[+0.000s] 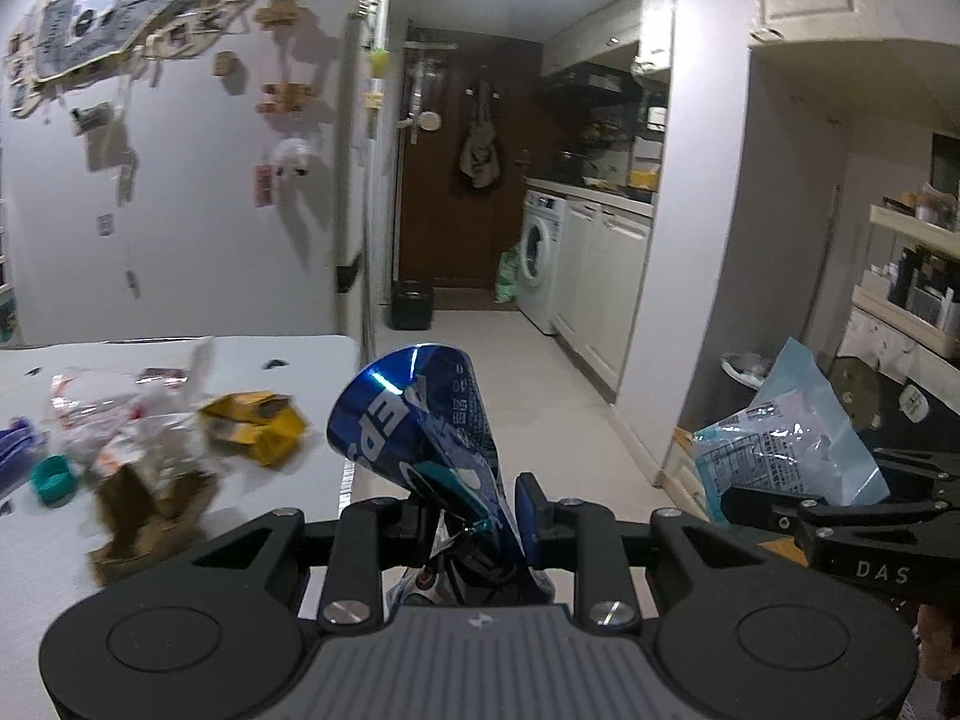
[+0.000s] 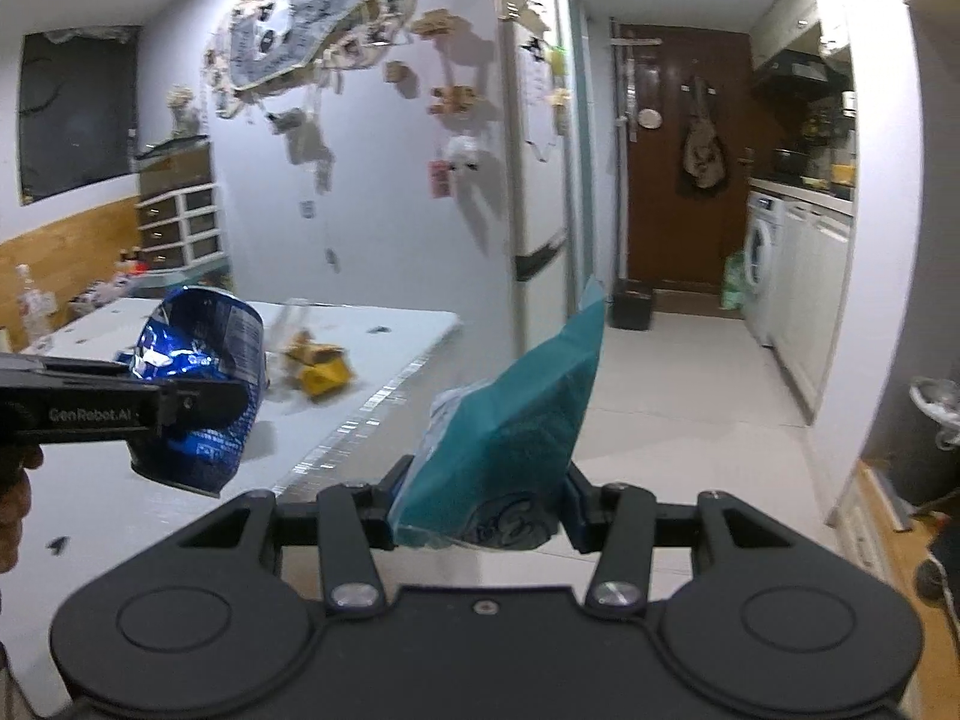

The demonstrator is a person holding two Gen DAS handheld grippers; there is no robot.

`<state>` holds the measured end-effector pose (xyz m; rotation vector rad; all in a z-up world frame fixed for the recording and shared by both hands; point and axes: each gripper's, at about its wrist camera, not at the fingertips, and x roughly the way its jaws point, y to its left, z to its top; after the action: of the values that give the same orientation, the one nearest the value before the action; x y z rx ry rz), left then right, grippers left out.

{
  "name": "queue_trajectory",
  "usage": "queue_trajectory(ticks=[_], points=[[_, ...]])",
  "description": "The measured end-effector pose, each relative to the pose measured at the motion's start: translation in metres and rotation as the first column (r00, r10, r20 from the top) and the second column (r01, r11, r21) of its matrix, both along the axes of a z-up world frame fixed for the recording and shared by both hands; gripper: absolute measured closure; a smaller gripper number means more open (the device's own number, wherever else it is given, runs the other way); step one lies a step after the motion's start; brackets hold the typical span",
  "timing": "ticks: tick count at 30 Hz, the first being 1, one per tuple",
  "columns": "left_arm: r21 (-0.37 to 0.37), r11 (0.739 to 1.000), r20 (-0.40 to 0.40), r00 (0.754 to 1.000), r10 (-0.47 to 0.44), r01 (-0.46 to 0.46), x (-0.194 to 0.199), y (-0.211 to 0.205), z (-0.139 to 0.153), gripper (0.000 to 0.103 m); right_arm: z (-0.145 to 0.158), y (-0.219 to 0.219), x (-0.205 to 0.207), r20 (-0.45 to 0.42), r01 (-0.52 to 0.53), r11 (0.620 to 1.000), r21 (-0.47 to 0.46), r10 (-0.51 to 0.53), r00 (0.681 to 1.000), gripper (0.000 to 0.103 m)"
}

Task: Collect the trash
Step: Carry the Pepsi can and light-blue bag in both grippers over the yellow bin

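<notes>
My left gripper (image 1: 477,519) is shut on a crushed blue drink can (image 1: 420,420) and holds it in the air past the white table's (image 1: 180,540) right edge. The can also shows in the right wrist view (image 2: 204,384), with the left gripper (image 2: 198,405) around it. My right gripper (image 2: 483,510) is shut on a light blue plastic pouch (image 2: 516,426) and holds it up over the floor. The pouch shows in the left wrist view (image 1: 786,438) to the right of the can. More trash lies on the table: a yellow box (image 1: 258,426), clear wrappers (image 1: 114,414), a brown paper piece (image 1: 150,510) and a teal cap (image 1: 54,477).
A fridge (image 1: 180,180) covered in magnets stands behind the table. A black bin (image 1: 412,304) stands on the floor by the brown door (image 1: 462,180). A washing machine (image 1: 540,258) and white cabinets (image 1: 606,294) line the right side of the tiled corridor. Shelves (image 1: 912,276) stand at far right.
</notes>
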<state>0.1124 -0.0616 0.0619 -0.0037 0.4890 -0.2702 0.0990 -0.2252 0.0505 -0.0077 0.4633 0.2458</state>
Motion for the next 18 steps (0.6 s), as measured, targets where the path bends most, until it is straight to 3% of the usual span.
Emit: queue_trajectory(ticks=[9,18], points=[[0.014,0.999,-0.044,0.998,-0.050,0.051,0.050,-0.053,-0.019,0.075,-0.012,-0.042,0.035,-0.042,0.132,0.991,-0.035,-0.134,0.990,0.054],[0.029,0.999,-0.142,0.989,-0.035,0.040,0.123,-0.086,-0.058,0.075,-0.038,-0.062,0.093,-0.094,0.235,0.971,-0.050,-0.238,0.967,0.054]])
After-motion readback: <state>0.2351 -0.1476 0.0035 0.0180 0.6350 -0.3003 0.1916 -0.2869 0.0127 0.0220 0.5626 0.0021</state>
